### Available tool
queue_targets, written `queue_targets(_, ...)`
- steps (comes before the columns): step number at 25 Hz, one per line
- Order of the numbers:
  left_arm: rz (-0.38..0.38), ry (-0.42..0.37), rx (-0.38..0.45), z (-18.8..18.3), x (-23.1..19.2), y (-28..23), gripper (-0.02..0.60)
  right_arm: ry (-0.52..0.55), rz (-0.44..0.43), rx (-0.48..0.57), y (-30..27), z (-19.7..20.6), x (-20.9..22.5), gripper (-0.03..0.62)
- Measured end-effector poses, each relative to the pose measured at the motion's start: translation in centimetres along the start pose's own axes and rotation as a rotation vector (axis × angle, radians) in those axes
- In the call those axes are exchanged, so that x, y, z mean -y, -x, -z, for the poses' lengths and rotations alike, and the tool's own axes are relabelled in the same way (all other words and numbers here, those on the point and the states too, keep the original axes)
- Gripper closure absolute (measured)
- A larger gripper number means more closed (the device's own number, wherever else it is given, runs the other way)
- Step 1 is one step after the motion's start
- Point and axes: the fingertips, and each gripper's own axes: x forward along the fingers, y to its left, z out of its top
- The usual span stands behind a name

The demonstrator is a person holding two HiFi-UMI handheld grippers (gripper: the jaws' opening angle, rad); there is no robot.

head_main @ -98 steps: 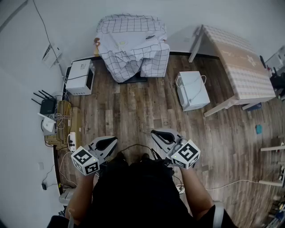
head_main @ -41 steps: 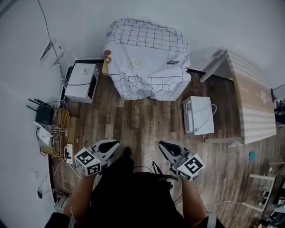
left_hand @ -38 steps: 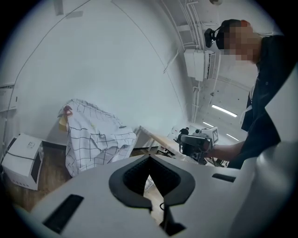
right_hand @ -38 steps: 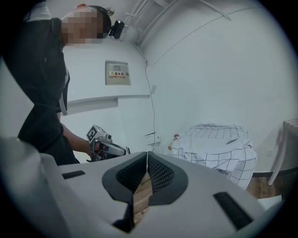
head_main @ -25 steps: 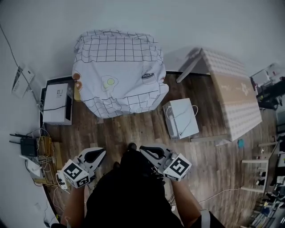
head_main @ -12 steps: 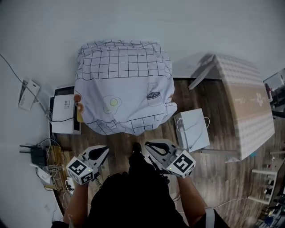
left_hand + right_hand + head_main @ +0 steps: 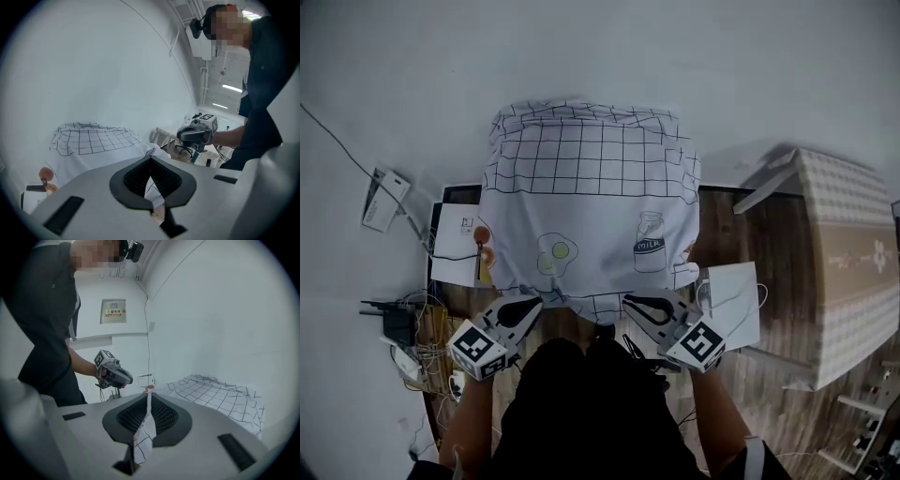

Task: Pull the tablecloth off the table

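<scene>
Left claw (image 7: 534, 302) and right claw (image 7: 630, 301) shut, empty, just at tablecloth (image 7: 591, 197) near hem. Risks: hem merely pushed unless claws opened; thin pinch slipped; cloth snagged on covered bench corners.

Tablecloth (image 7: 591, 187) bulk blocks front, wall (image 7: 581, 47) behind; white case (image 7: 736, 305) right; flat box (image 7: 455, 258), cables (image 7: 417, 354) left.

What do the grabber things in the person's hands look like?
The left gripper and the right gripper match: pale grey plastic, shaped like a pointed beak. Each has a white cube at the back, printed with black square markers. Inside the jaws are black ribbed pads. The person wears a black short-sleeved top.
</scene>
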Motion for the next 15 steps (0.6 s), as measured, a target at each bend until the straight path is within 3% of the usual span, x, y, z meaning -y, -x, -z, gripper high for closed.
queue_targets(4, 0.019, -0.067, 0.018, -2.0, -2.1, -0.6, 0.578, -0.013, -0.009, 0.024, -1.8, -0.6, 2.5, 0.571)
queue_targets(11, 0.041, -0.251, -0.042, -4.7, -7.5, -2.9, 0.578, -0.030, 0.029, 0.013, -6.4, -1.7, 7.6, 0.565)
queue_targets(15, 0.079, -0.267, -0.067, -5.4, -11.4, -4.6, 0.578, -0.036, 0.059, -0.034, -9.7, -2.2, 10.4, 0.477)
